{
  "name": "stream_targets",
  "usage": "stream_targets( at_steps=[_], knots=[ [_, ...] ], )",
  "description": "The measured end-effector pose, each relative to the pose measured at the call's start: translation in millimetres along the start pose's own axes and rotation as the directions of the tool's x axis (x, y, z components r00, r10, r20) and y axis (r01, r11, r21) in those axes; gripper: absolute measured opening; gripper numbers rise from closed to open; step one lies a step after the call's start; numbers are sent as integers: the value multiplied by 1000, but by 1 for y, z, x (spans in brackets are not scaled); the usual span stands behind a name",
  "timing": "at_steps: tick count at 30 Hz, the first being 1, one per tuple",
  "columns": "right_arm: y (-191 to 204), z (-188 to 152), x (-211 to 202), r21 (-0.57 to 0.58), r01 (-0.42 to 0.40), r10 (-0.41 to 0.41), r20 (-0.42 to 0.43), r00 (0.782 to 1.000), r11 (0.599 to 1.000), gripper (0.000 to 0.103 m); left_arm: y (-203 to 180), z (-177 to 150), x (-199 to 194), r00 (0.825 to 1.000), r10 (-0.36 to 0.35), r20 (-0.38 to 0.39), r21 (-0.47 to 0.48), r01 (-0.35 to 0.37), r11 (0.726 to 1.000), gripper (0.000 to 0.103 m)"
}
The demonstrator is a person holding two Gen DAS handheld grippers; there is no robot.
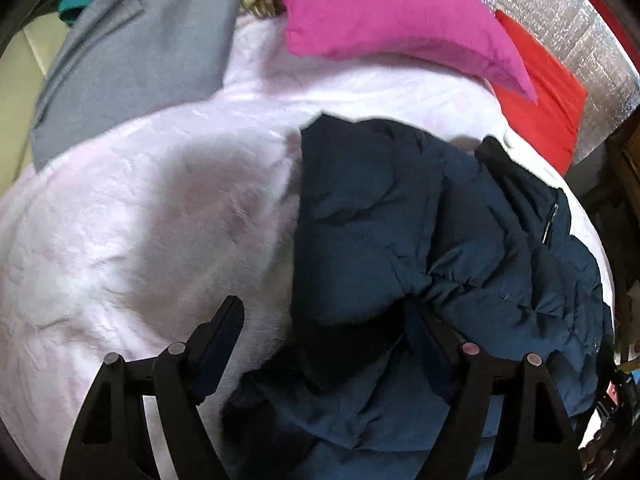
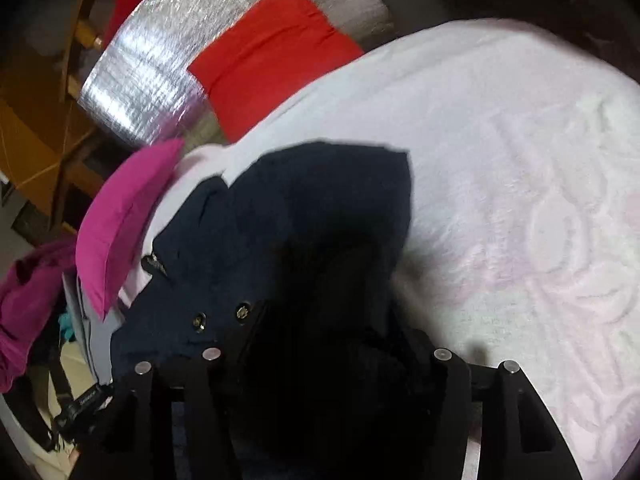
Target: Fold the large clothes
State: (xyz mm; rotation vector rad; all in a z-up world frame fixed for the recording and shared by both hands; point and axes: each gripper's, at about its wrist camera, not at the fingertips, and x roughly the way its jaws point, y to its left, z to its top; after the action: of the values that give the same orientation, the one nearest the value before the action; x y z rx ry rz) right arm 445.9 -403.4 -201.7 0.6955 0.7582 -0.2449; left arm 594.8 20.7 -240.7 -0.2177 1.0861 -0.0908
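A dark navy puffer jacket (image 1: 420, 240) lies bunched on a pale pink fluffy blanket (image 1: 140, 208). My left gripper (image 1: 324, 312) is open over the jacket's near edge; its left finger (image 1: 220, 328) is above the blanket and its right finger (image 1: 432, 332) is against the jacket fabric. In the right wrist view the jacket (image 2: 312, 208) fills the space between the fingers of my right gripper (image 2: 332, 320), with two metal snaps (image 2: 220, 316) near the left finger. The jacket hides the fingertips, so its state is unclear.
A magenta pillow (image 1: 392, 12) and a grey garment (image 1: 152, 52) lie at the back of the blanket. A red cloth (image 2: 272, 52) lies on a silver foil mat (image 2: 152, 64). The blanket (image 2: 520, 200) spreads to the right. Purple clothing (image 2: 28, 304) is at the left edge.
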Motion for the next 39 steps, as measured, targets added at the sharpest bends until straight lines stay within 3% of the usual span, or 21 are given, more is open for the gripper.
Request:
stream_targets(
  at_steps=[5, 8, 11, 15, 16, 20, 23, 26, 32, 36, 39],
  knots=[
    [-17, 7, -41, 48, 12, -17, 107, 994, 999, 69, -2, 0, -28, 988, 122, 94, 45, -127, 991, 82],
    [-11, 6, -67, 17, 33, -35, 155, 987, 999, 69, -2, -1, -43, 974, 192, 124, 44, -199, 979, 82],
    [6, -4, -93, -58, 53, -42, 177, 983, 997, 74, -2, -8, -64, 944, 273, 184, 40, -284, 958, 82],
    [37, -35, -136, -205, 88, -52, 175, 983, 975, 78, -6, -30, -111, 885, 364, 291, 32, -390, 920, 83],
    [43, -41, -143, -236, 90, -48, 177, 983, 968, 80, -6, -42, -127, 873, 363, 325, 25, -392, 920, 83],
    [73, -81, -182, -369, 85, -17, 182, 983, 926, 85, -7, -85, -180, 855, 307, 417, 53, -360, 931, 88],
    [90, -107, -198, -422, 76, 4, 184, 983, 904, 86, -5, -119, -218, 822, 315, 475, 67, -391, 918, 89],
    [109, -132, -216, -465, 57, 35, 188, 982, 883, 86, -3, -144, -253, 813, 291, 504, 90, -385, 919, 90],
    [151, -181, -248, -540, 32, 92, 200, 975, 841, 86, 13, -181, -332, 770, 295, 565, 38, -382, 923, 92],
    [173, -206, -269, -570, 39, 100, 210, 973, 821, 87, 20, -203, -370, 755, 306, 580, 18, -387, 922, 93],
    [185, -223, -289, -567, 45, 98, 218, 971, 822, 87, 22, -222, -395, 725, 329, 606, -8, -407, 913, 93]
  ],
)
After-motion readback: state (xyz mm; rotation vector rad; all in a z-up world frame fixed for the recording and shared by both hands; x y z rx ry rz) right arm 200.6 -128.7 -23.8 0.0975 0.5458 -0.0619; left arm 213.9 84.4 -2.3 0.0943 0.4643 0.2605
